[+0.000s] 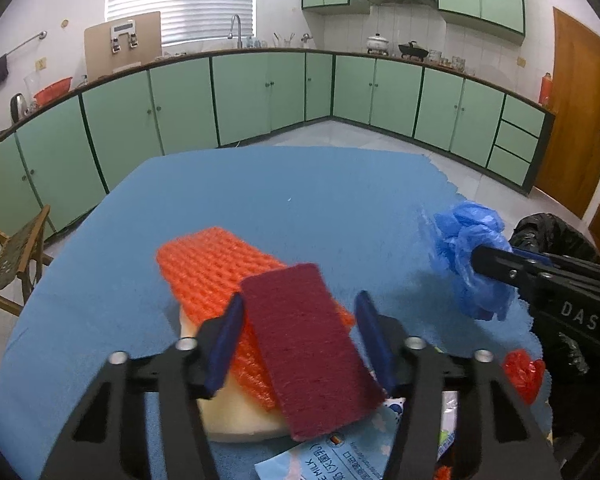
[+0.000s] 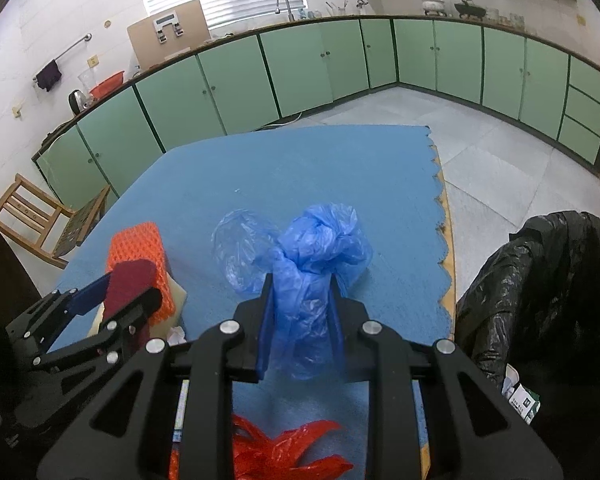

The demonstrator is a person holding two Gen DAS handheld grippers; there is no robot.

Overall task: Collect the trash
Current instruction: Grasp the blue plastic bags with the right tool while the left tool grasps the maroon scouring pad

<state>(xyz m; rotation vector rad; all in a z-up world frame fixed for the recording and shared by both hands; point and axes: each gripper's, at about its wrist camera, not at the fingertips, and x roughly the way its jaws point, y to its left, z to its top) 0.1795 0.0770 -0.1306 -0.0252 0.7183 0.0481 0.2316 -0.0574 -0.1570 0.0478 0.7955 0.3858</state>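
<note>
My left gripper (image 1: 300, 344) is open around a maroon scouring pad (image 1: 308, 344) that lies tilted on an orange foam net (image 1: 208, 264) and a cream sponge (image 1: 236, 412). The pad touches neither blue finger clearly. My right gripper (image 2: 300, 312) is shut on a crumpled blue plastic bag (image 2: 320, 248) and holds it over the blue mat (image 2: 300, 168). The bag also shows in the left wrist view (image 1: 464, 252). A black trash bag (image 2: 540, 280) stands open at the right of the table.
A red plastic scrap (image 2: 284, 452) lies under my right gripper, also seen in the left wrist view (image 1: 524, 372). A milk wrapper (image 1: 340, 456) lies near the front edge. A wooden chair (image 2: 40, 220) stands at the left. Green cabinets line the walls.
</note>
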